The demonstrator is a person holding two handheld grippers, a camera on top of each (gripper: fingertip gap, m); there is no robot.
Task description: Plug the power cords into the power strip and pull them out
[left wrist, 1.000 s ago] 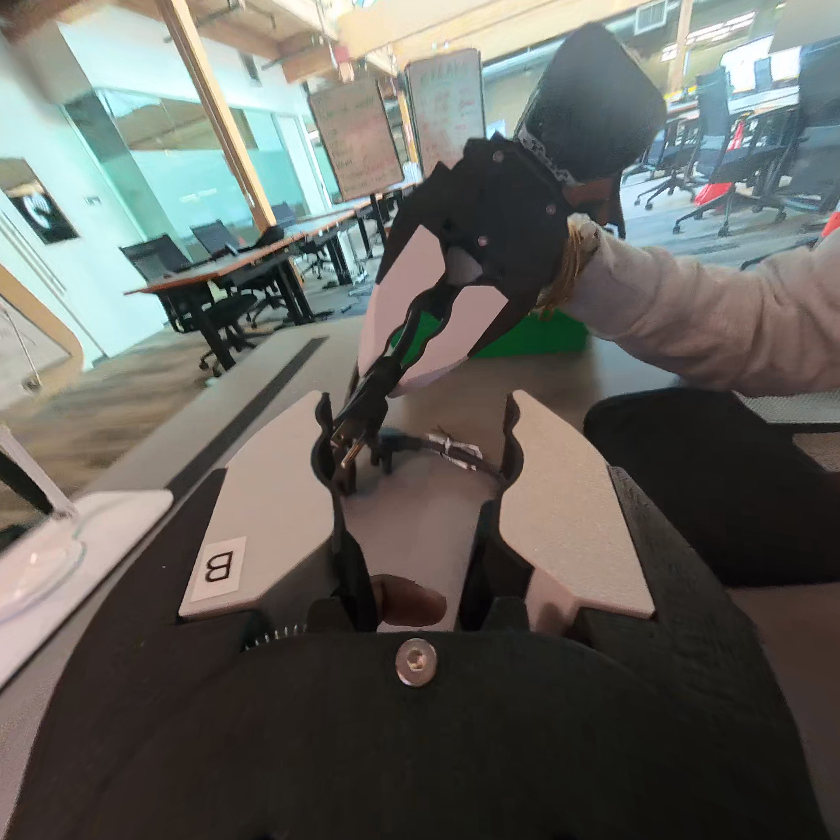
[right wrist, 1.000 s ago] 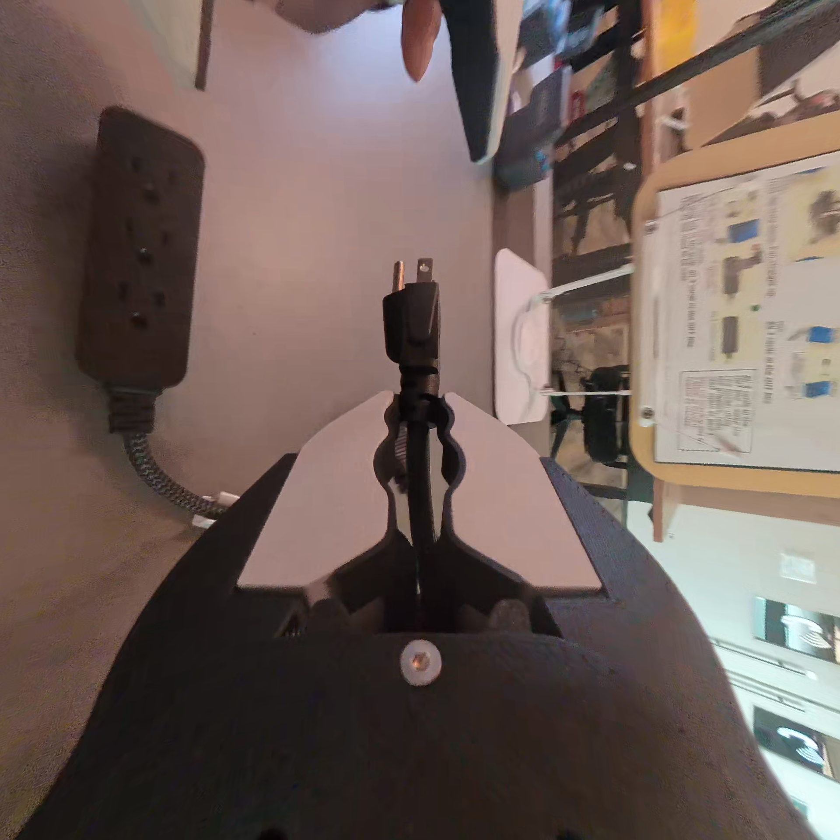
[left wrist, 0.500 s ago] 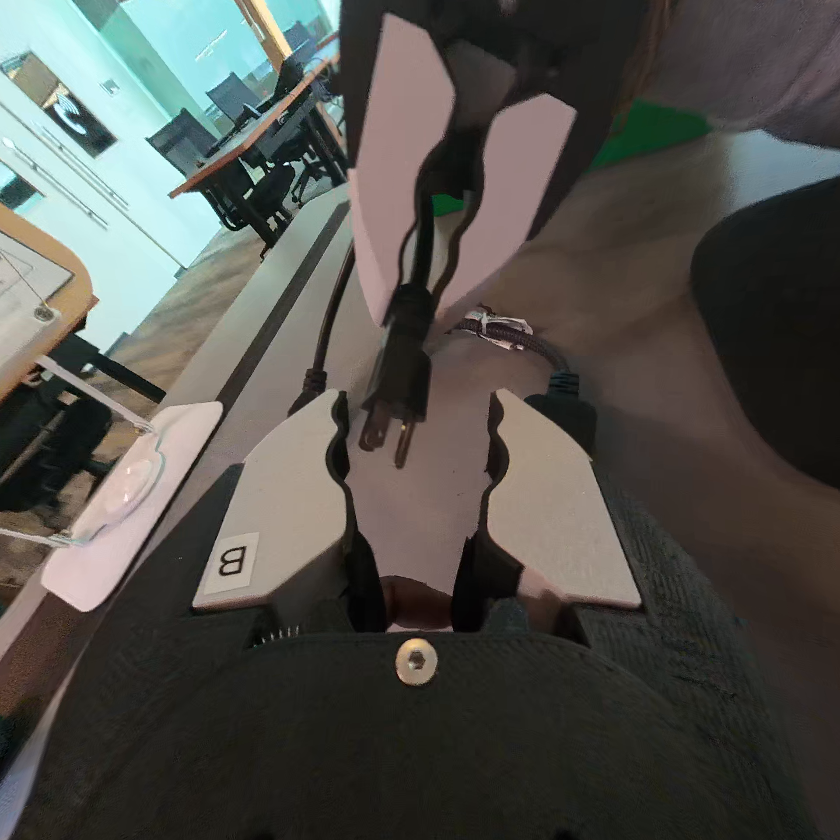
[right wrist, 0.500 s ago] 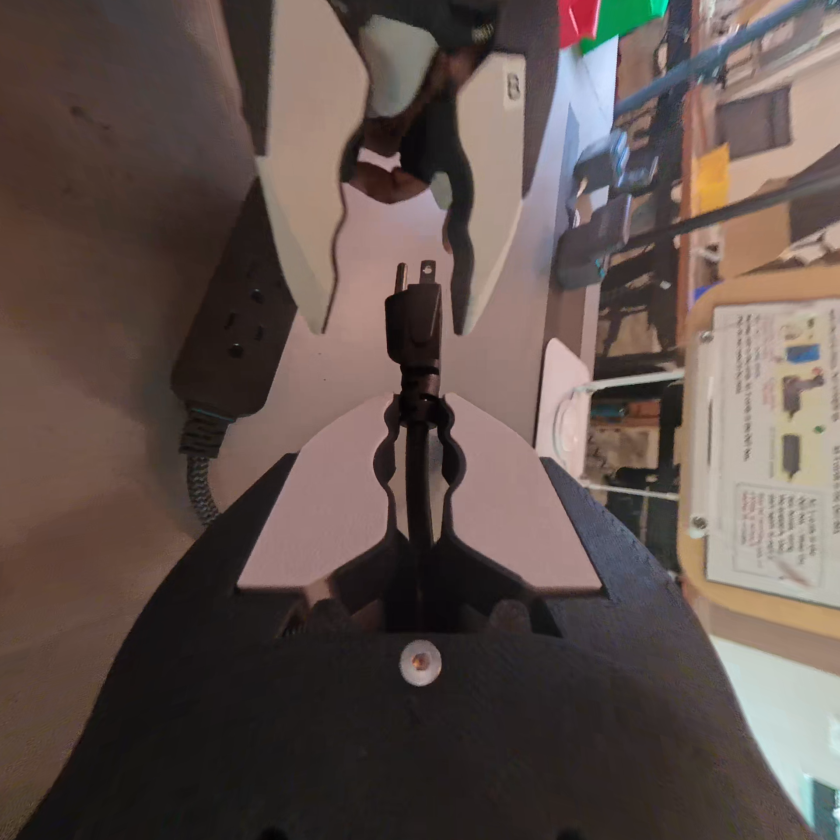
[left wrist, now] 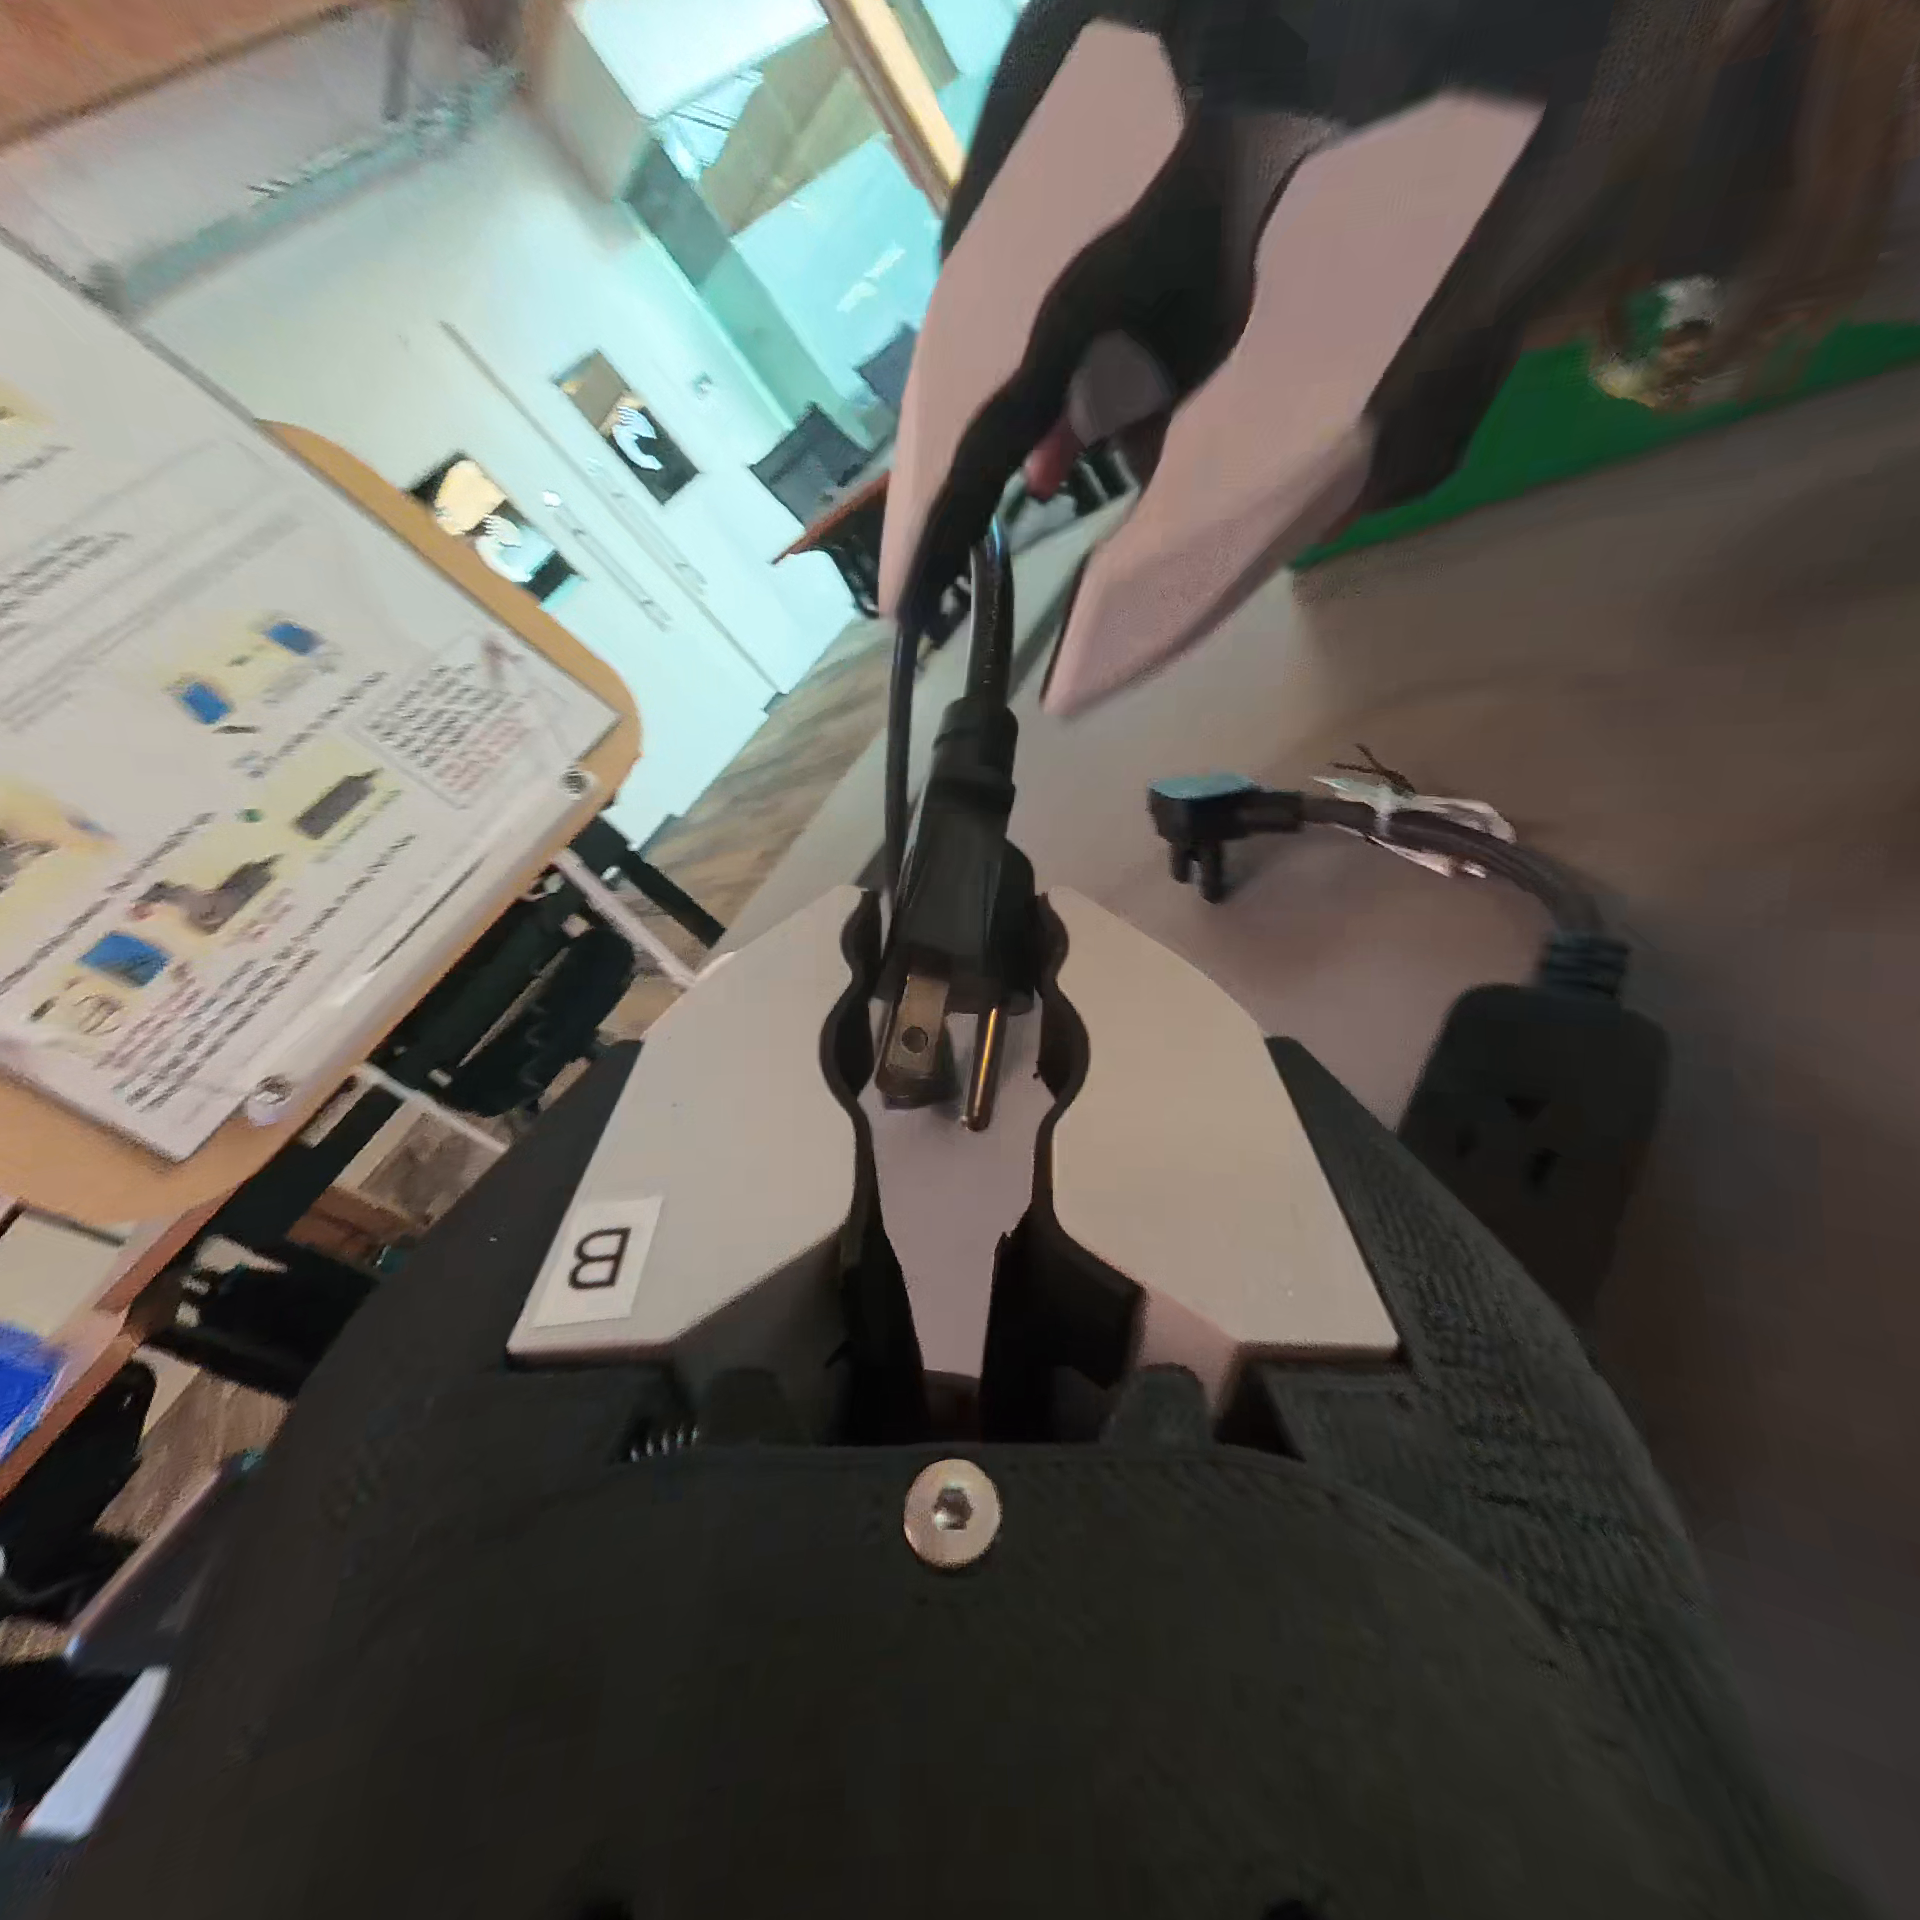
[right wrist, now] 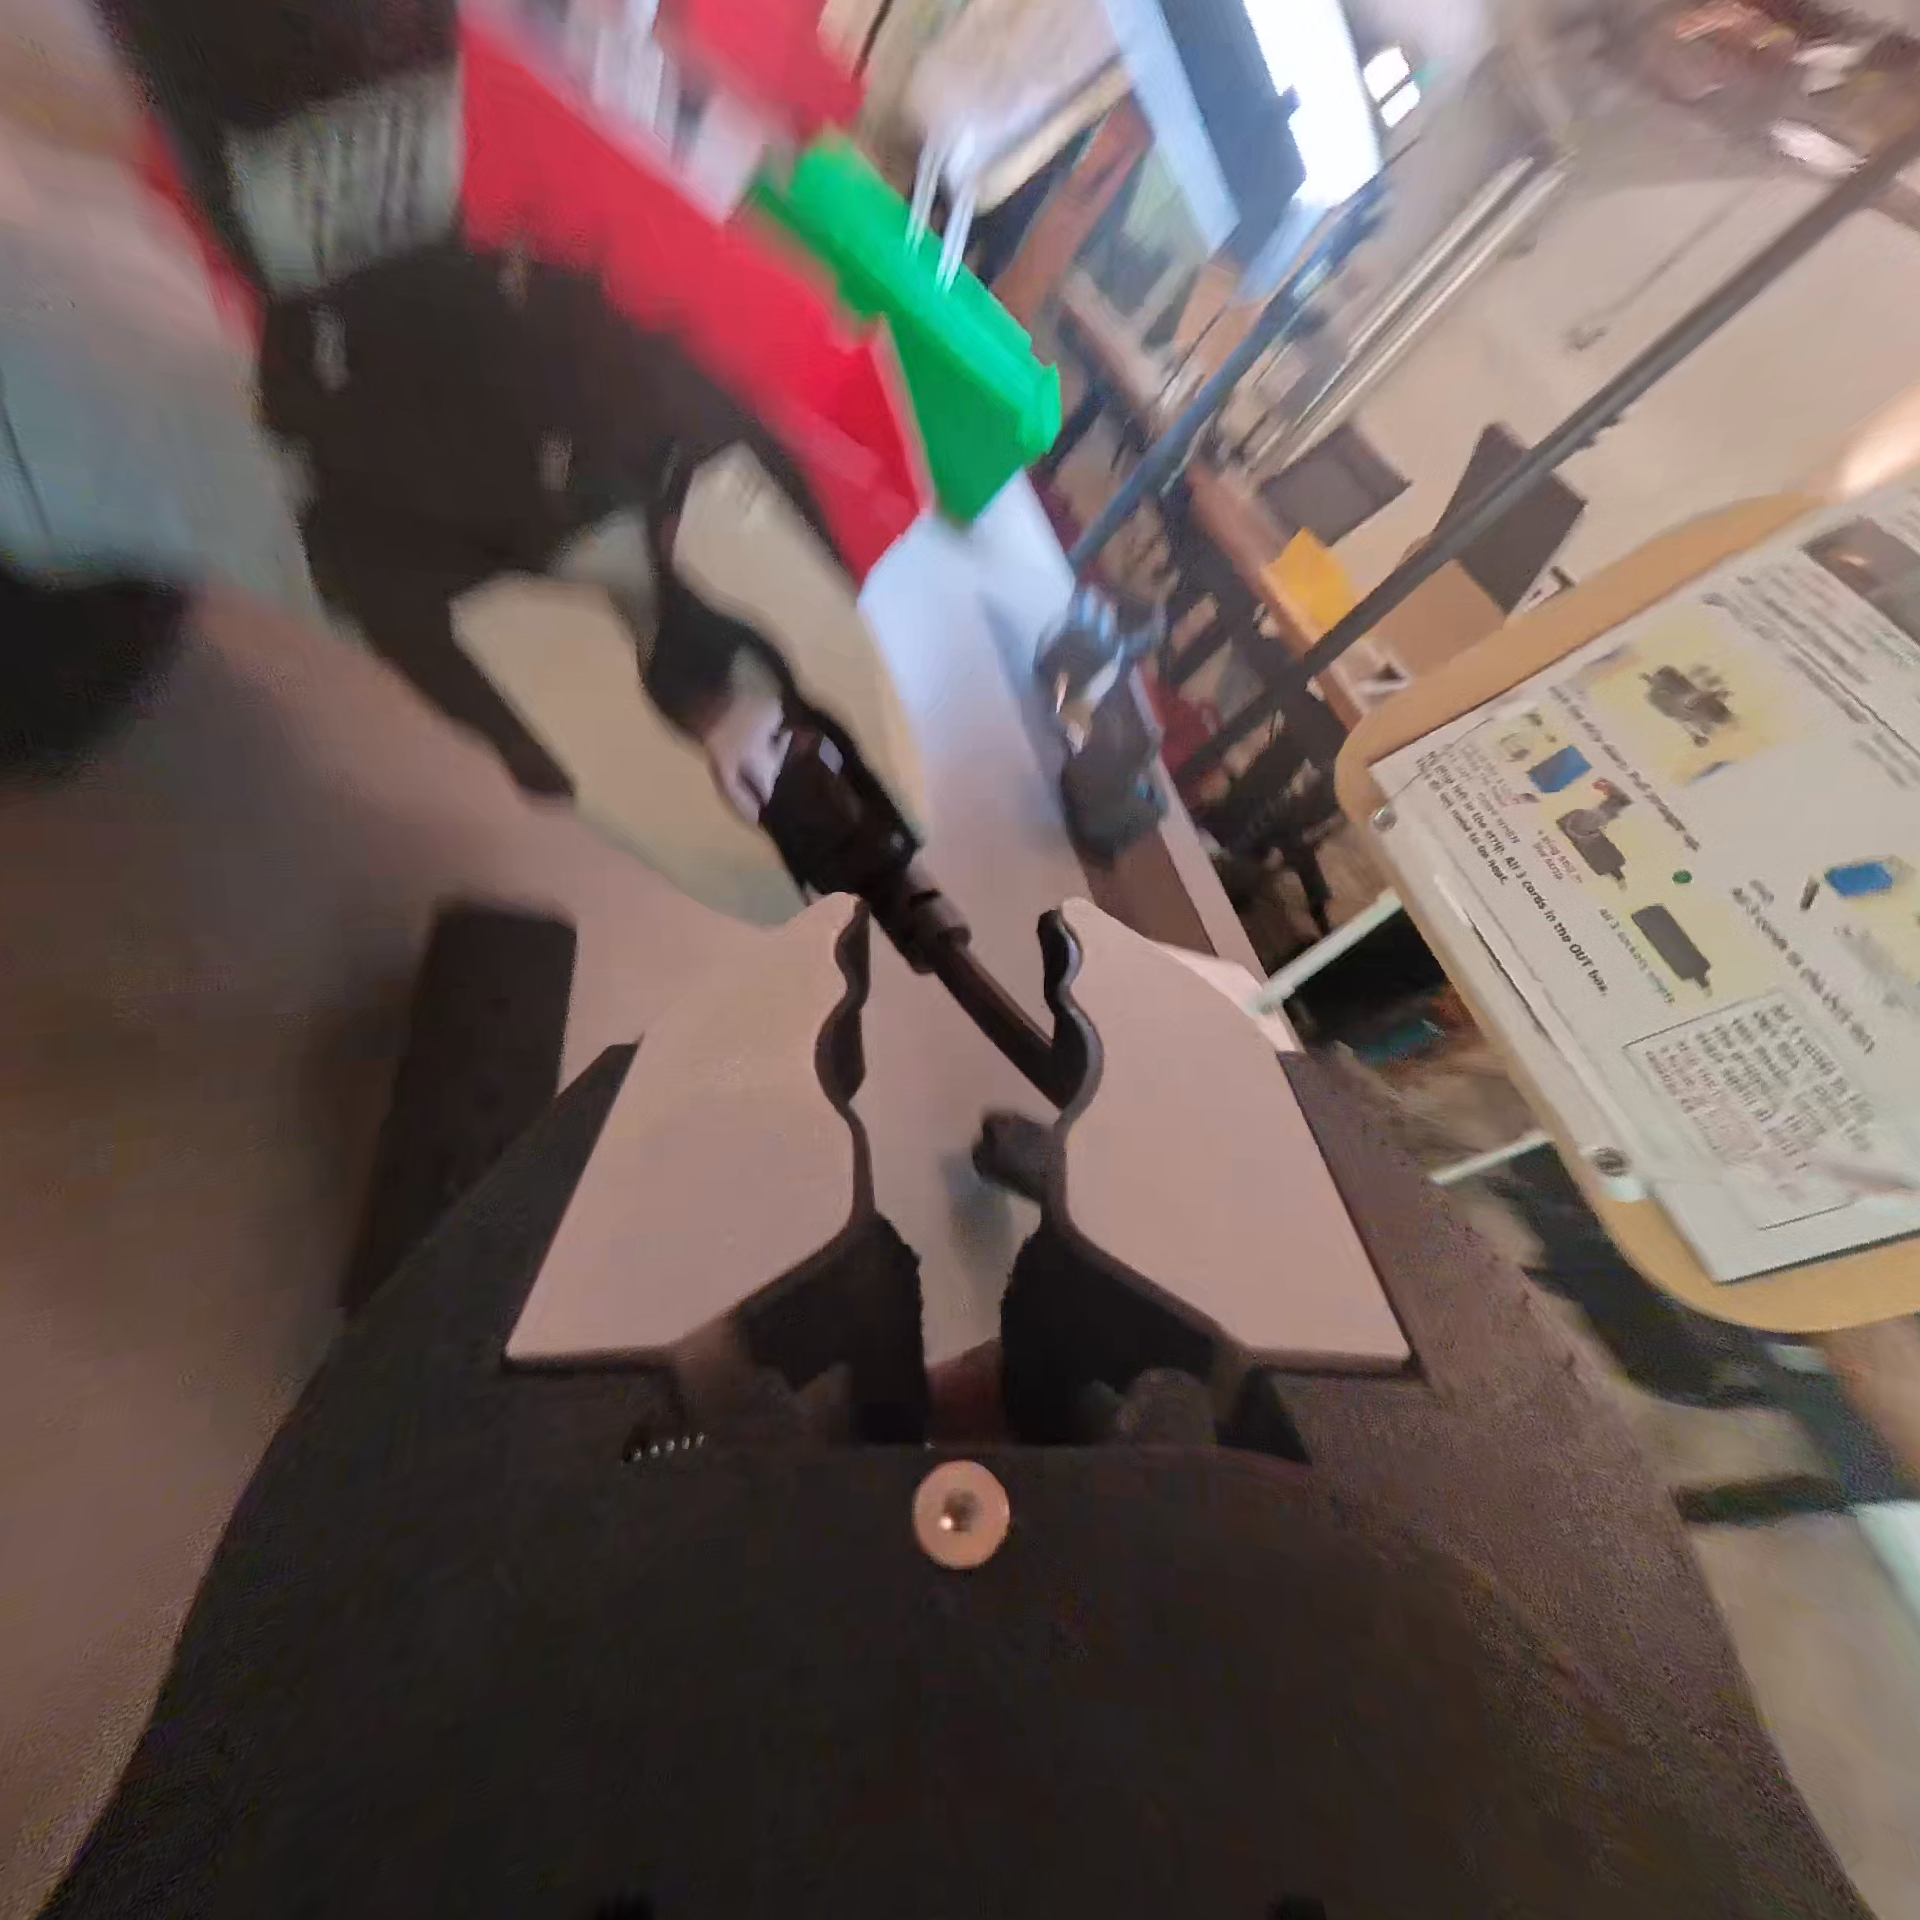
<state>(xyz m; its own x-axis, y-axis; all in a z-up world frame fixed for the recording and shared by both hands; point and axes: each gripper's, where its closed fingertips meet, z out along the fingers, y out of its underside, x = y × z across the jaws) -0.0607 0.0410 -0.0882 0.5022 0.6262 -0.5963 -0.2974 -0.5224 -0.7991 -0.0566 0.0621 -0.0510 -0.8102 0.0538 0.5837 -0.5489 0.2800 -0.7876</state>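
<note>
Grey tabletop fills the ground of both views, with an open office of desks and chairs blurred beyond it.

Nearest in the left wrist view, the left gripper has its jaws drawn in on the black plug, clamping the plug body at the fingertips. The plug's 2 visible prongs point back toward the camera, into the gap between the fingers. Its black cord runs up toward 12 o'clock into the right gripper, whose pale fingers stand spread with the cord passing loosely between them.

At 3 o'clock of the left gripper the black power strip lies flat on the table, its sockets bare. Its braided lead curves away toward 1 o'clock and ends in a flat angled plug resting on the table.

At 9 o'clock a wooden-edged board with a printed sheet leans on a stand. Farther off at 2 o'clock sits a green bin.

In the right wrist view the right gripper is parted, and the cord crosses the gap slantwise, resting against the right-hand finger. Beyond it the left gripper holds the plug, much blurred. Red and green bins blur at 12 o'clock.
</note>
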